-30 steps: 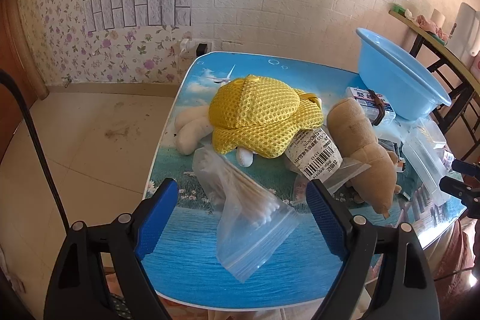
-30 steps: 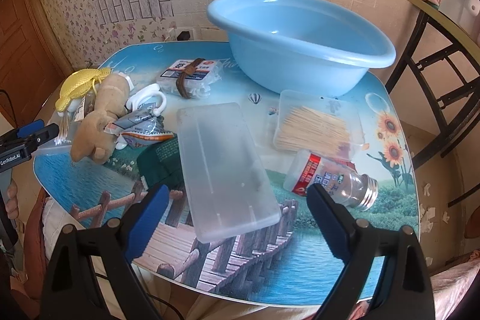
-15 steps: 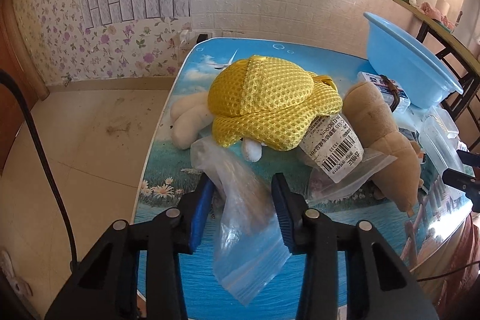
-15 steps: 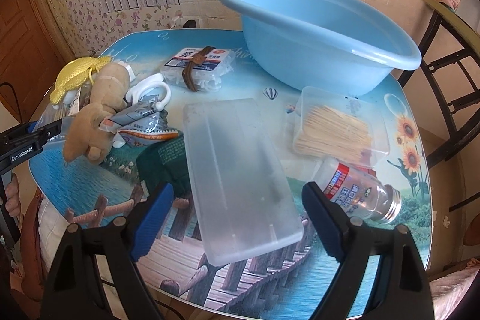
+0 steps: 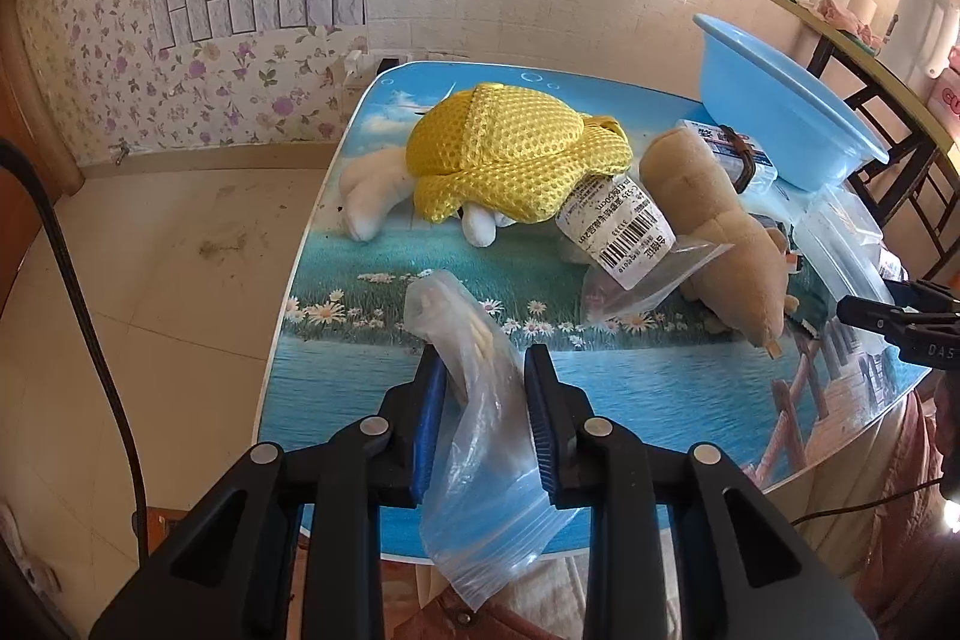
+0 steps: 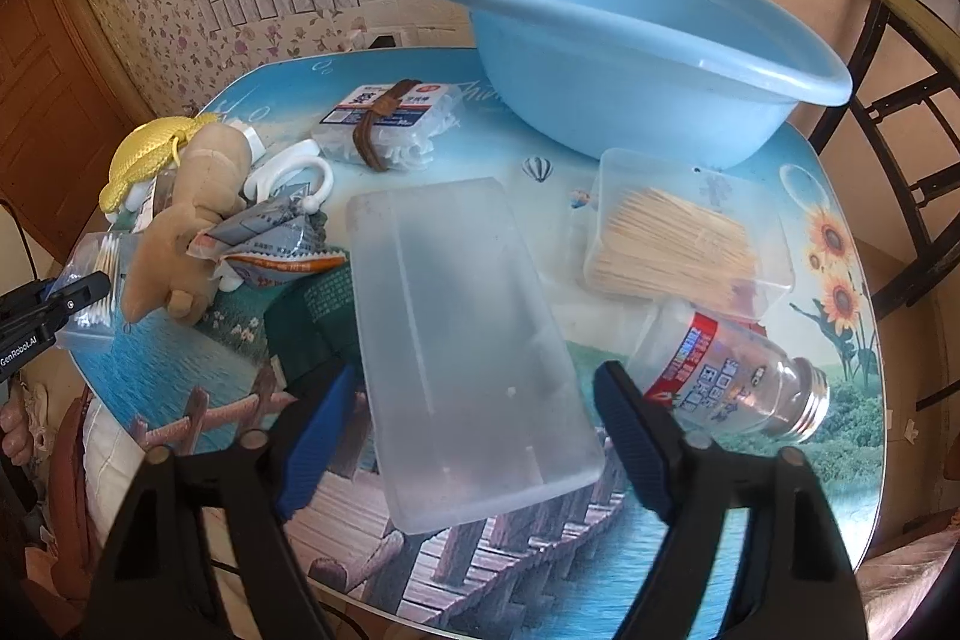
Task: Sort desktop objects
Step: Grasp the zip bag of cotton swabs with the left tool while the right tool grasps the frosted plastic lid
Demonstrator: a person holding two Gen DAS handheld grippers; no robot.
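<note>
So that the limp bag of cotton swabs [image 5: 480, 400] can travel toward the blue basin [image 6: 636, 58], the left gripper [image 5: 485, 370] pinches it, while the right gripper [image 6: 480, 388] gapes wide near the basin.

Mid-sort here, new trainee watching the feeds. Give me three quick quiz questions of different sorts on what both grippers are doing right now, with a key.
1. True or false: the left gripper is shut on the bag of cotton swabs.
2. The right gripper straddles which item? A) glass jar B) frosted plastic box C) blue basin
3. Fill in: the toothpick box lies in front of the blue ____.

Key: 1 true; 2 B; 3 basin.
</note>
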